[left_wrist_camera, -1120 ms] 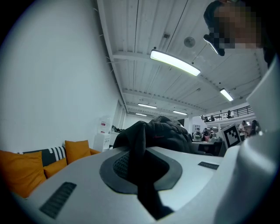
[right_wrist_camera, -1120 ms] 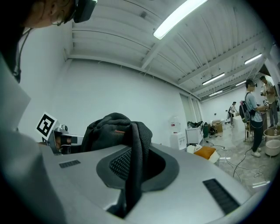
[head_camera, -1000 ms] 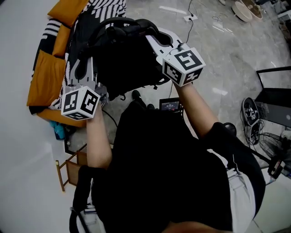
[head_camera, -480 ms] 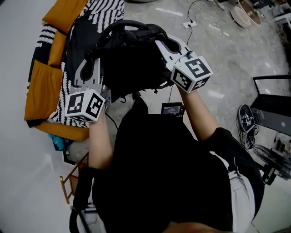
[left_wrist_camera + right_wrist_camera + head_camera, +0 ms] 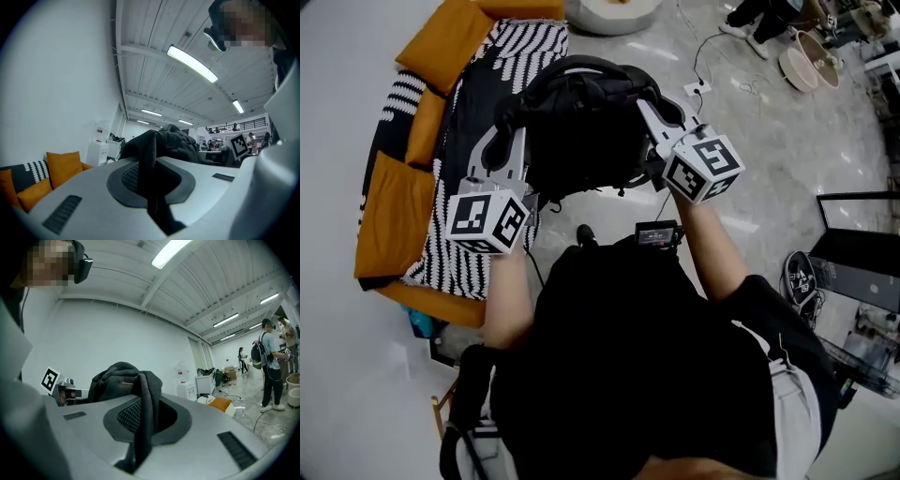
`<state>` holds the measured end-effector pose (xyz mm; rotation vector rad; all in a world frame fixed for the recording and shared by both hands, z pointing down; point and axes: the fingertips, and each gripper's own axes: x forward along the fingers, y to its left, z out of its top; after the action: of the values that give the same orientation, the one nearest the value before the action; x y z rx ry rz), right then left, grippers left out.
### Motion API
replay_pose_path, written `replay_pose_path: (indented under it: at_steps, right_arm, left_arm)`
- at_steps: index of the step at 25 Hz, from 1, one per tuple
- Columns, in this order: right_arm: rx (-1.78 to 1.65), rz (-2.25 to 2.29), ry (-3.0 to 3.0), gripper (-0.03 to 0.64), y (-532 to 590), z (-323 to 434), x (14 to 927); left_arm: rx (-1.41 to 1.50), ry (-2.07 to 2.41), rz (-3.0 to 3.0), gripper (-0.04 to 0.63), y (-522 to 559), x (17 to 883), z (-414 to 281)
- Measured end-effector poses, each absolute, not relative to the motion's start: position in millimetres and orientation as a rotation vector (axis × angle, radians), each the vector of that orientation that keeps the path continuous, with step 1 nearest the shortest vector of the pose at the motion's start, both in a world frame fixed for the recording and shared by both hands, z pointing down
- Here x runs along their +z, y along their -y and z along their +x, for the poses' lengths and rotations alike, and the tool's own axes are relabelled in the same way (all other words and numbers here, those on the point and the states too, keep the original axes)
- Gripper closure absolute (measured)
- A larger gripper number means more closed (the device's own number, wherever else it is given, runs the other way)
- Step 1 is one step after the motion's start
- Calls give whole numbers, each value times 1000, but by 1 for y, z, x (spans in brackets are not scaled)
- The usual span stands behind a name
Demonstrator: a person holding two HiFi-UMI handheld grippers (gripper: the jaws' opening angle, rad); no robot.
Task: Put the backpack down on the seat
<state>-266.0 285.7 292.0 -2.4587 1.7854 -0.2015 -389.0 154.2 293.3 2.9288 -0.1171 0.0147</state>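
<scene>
In the head view the black backpack point(image 5: 581, 127) hangs in the air between my two grippers, at the right edge of the sofa seat point(image 5: 483, 103), which is covered by a black-and-white striped throw. My left gripper point(image 5: 508, 136) is shut on one mesh shoulder strap point(image 5: 151, 178). My right gripper point(image 5: 649, 98) is shut on the other strap point(image 5: 145, 413). Both point level, and the bag's bulk point(image 5: 173, 140) point(image 5: 117, 378) rises beyond the jaws. Each gripper's marker cube shows in the other's view, the right one's point(image 5: 238, 145) and the left one's point(image 5: 49, 379).
Orange cushions point(image 5: 394, 216) line the sofa's back along the white wall. A round white tub point(image 5: 614, 11) stands beyond the sofa. Cables point(image 5: 712, 56) cross the marble floor, with a dark screen point(image 5: 862, 230) at right. People point(image 5: 269, 366) stand far off.
Both grippers have carried the backpack forward toward the sofa. More of the striped seat now lies beside and under the bag. Both grips are unchanged.
</scene>
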Motion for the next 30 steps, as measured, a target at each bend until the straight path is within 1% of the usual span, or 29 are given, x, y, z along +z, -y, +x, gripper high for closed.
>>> replay_pose_path:
  at_steps: [7, 18, 27, 30]
  right_arm:
    - [-228, -2438, -1777, 572, -244, -218, 286]
    - [-235, -2373, -1876, 572, -208, -135, 307]
    - [-256, -2282, -1999, 572, -171, -40, 320]
    - [-235, -2264, -2026, 572, -154, 8, 308]
  left_arm:
    - [0, 112, 2908, 565, -115, 285, -344]
    - [32, 173, 2882, 565, -80, 300, -261]
    - [81, 299, 2847, 563, -45, 317, -169]
    - [71, 327, 2842, 563, -31, 308, -125]
